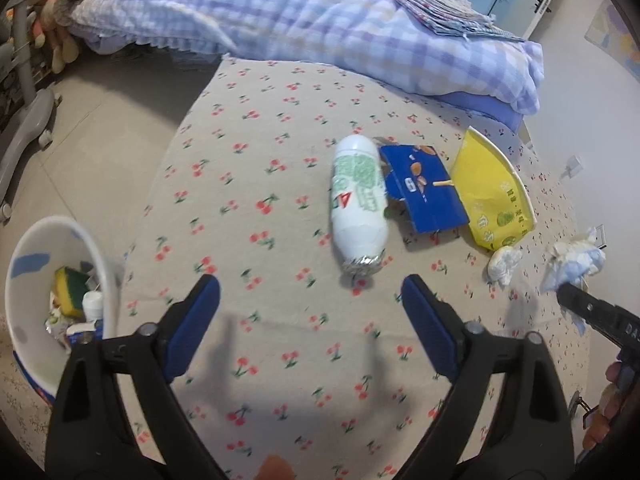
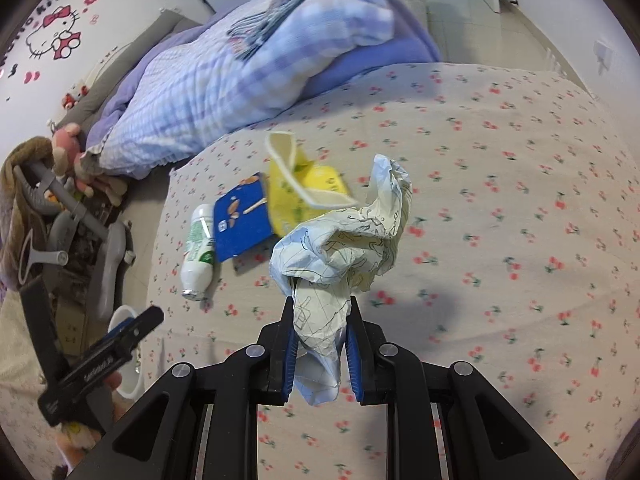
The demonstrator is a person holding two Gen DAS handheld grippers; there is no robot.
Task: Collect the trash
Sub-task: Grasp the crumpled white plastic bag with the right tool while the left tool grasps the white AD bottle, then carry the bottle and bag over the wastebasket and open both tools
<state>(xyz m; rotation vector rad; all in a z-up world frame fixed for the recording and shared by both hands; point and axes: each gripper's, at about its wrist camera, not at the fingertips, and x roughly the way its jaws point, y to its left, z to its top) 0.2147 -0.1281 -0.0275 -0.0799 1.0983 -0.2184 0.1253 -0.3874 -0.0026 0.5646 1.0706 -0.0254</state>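
Observation:
My left gripper is open over the cherry-print bedsheet, with nothing between its blue pads. Just ahead of it lies a white plastic bottle with a foil top. Beside the bottle are a torn blue carton, a flattened yellow paper cup and a small white tissue wad. My right gripper is shut on a crumpled printed paper, held above the sheet. A white trash bin holding a sponge and other scraps stands at the left, off the bed's edge.
A checked lilac quilt with folded cloth on it lies across the far side of the bed. A grey chair base and plush toys stand on the floor to the left. A wall runs along the right.

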